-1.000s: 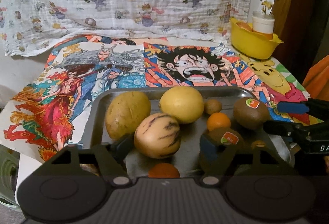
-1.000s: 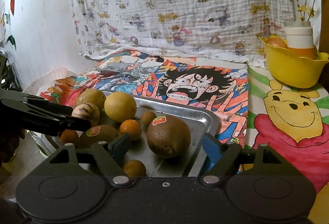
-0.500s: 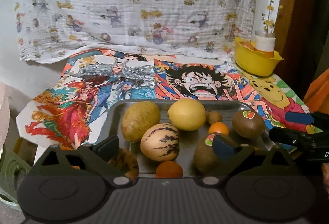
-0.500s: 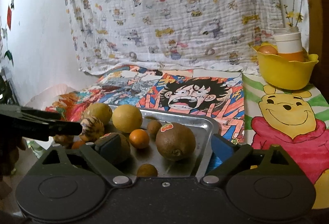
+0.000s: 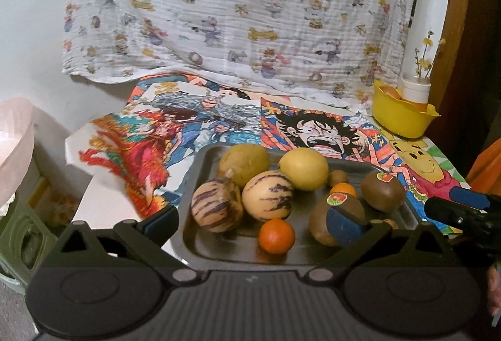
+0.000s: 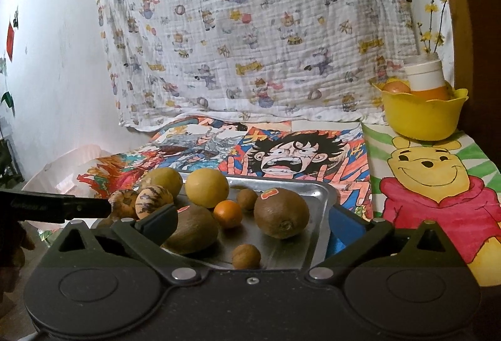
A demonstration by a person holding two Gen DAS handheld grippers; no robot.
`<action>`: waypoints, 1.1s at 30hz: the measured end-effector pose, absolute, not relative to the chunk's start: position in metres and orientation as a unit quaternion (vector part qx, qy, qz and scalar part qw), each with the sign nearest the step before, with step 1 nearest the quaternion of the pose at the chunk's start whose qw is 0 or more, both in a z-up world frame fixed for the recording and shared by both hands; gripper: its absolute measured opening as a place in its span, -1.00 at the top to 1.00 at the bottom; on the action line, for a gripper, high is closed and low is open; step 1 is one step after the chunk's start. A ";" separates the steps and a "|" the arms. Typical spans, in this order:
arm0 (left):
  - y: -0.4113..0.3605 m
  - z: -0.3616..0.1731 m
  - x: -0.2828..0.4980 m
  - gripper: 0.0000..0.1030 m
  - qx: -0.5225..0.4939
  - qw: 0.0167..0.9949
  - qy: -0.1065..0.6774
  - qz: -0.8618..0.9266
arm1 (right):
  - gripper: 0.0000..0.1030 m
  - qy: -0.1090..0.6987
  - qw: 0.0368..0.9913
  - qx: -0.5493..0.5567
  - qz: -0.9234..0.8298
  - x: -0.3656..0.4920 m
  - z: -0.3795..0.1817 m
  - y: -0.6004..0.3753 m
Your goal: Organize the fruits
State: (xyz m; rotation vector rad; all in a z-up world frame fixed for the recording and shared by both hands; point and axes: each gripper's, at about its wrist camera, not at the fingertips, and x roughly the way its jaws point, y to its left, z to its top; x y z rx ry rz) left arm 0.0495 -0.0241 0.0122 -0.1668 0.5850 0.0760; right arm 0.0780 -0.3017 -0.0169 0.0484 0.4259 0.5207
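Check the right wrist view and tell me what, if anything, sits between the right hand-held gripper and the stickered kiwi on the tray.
Nothing visible blocks it. The right hand-held gripper is opening, nothing between its jaws, and the stickered kiwi lies just ahead on the tray. A small brown fruit sits nearer, left of that line.

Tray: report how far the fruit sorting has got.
Done: two striped melons lie side by side in the tray. In hand: nothing; left gripper open, right gripper with jaws opening, both empty. Left: kiwis and oranges lie mixed.
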 end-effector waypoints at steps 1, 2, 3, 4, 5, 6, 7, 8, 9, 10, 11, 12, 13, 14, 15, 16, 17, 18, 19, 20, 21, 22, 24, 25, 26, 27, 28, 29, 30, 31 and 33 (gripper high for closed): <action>-0.023 0.011 0.046 -0.99 -0.084 0.954 0.285 0.040 | -0.99 0.206 0.945 0.025 0.253 0.075 -0.017 -0.301; -0.023 0.011 0.043 -0.99 -0.084 0.954 0.284 0.042 | -0.99 0.204 0.946 0.026 0.251 0.072 -0.017 -0.300; -0.022 0.010 0.039 -0.99 -0.085 0.955 0.282 0.044 | -0.99 0.203 0.947 0.027 0.248 0.069 -0.018 -0.299; -0.021 0.009 0.036 -0.99 -0.086 0.955 0.280 0.047 | -0.99 0.202 0.948 0.028 0.245 0.067 -0.018 -0.297; -0.020 0.008 0.032 -0.99 -0.088 0.955 0.278 0.049 | -0.99 0.201 0.949 0.029 0.243 0.064 -0.018 -0.296; -0.019 0.007 0.029 -0.99 -0.090 0.955 0.277 0.052 | -0.99 0.200 0.949 0.031 0.241 0.061 -0.018 -0.294; -0.017 0.007 0.026 -0.99 -0.092 0.955 0.275 0.055 | -0.99 0.198 0.950 0.032 0.240 0.058 -0.019 -0.293; -0.016 0.006 0.022 -0.99 -0.094 0.956 0.273 0.058 | -0.99 0.196 0.951 0.034 0.239 0.055 -0.019 -0.291; -0.015 0.005 0.019 -0.99 -0.095 0.956 0.271 0.062 | -0.99 0.195 0.951 0.035 0.237 0.052 -0.020 -0.289; -0.013 0.004 0.015 -0.99 -0.096 0.956 0.269 0.067 | -0.99 0.195 0.951 0.036 0.235 0.050 -0.022 -0.287; -0.012 0.004 0.013 -0.99 -0.097 0.956 0.269 0.071 | -0.99 0.194 0.952 0.037 0.234 0.046 -0.023 -0.285; -0.011 0.004 0.011 -0.99 -0.098 0.955 0.269 0.076 | -0.99 0.193 0.952 0.036 0.235 0.044 -0.024 -0.282; -0.010 0.003 0.008 -0.99 -0.099 0.955 0.269 0.081 | -0.99 0.192 0.952 0.034 0.235 0.041 -0.025 -0.280; -0.010 0.003 0.005 -0.99 -0.099 0.955 0.268 0.085 | -0.99 0.192 0.952 0.031 0.235 0.039 -0.025 -0.277; -0.010 0.002 0.003 -0.99 -0.099 0.955 0.265 0.087 | -0.99 0.191 0.953 0.029 0.235 0.036 -0.026 -0.273; -0.010 0.001 0.000 -0.99 -0.097 0.955 0.264 0.089 | -0.99 0.190 0.953 0.027 0.234 0.033 -0.027 -0.271; -0.011 0.000 -0.002 -0.99 -0.094 0.956 0.263 0.092 | -0.99 0.190 0.954 0.026 0.233 0.031 -0.027 -0.269; -0.012 -0.001 -0.003 -0.99 -0.090 0.956 0.263 0.094 | -0.99 0.189 0.954 0.026 0.230 0.029 -0.029 -0.267; -0.013 -0.003 -0.005 -0.99 -0.084 0.956 0.263 0.095 | -0.99 0.188 0.955 0.027 0.228 0.026 -0.030 -0.266; -0.014 -0.004 -0.006 -0.99 -0.079 0.956 0.265 0.096 | -0.99 0.188 0.956 0.030 0.224 0.024 -0.031 -0.266; -0.015 -0.006 -0.007 -0.99 -0.073 0.956 0.267 0.096 | -0.99 0.188 0.957 0.034 0.220 0.022 -0.032 -0.266; -0.016 -0.009 -0.008 -0.99 -0.068 0.956 0.270 0.097 | -0.99 0.189 0.957 0.038 0.216 0.020 -0.034 -0.266; -0.016 -0.012 -0.009 -0.99 -0.064 0.954 0.275 0.097 | -0.99 0.191 0.958 0.045 0.211 0.017 -0.037 -0.265; -0.016 -0.014 -0.010 -0.99 -0.066 0.954 0.278 0.096 | -0.99 0.192 0.958 0.046 0.209 0.016 -0.038 -0.265; -0.015 -0.015 -0.010 -0.99 -0.069 0.953 0.280 0.095 | -0.99 0.191 0.958 0.046 0.207 0.016 -0.040 -0.265; -0.014 -0.016 -0.011 -0.99 -0.072 0.952 0.281 0.095 | -0.99 0.190 0.959 0.046 0.207 0.014 -0.041 -0.265; -0.013 -0.016 -0.012 -0.99 -0.074 0.952 0.281 0.096 | -0.99 0.188 0.959 0.045 0.205 0.014 -0.042 -0.265; -0.012 -0.016 -0.012 -0.99 -0.075 0.952 0.281 0.097 | -0.99 0.188 0.960 0.045 0.203 0.014 -0.043 -0.265; -0.011 -0.017 -0.013 -0.99 -0.076 0.952 0.281 0.098 | -0.99 0.187 0.961 0.044 0.201 0.013 -0.043 -0.265; -0.011 -0.017 -0.014 -0.99 -0.077 0.952 0.281 0.099 | -0.99 0.187 0.961 0.041 0.198 0.013 -0.044 -0.264; -0.011 -0.017 -0.014 -0.99 -0.077 0.952 0.281 0.098 | -0.99 0.187 0.962 0.036 0.196 0.013 -0.045 -0.263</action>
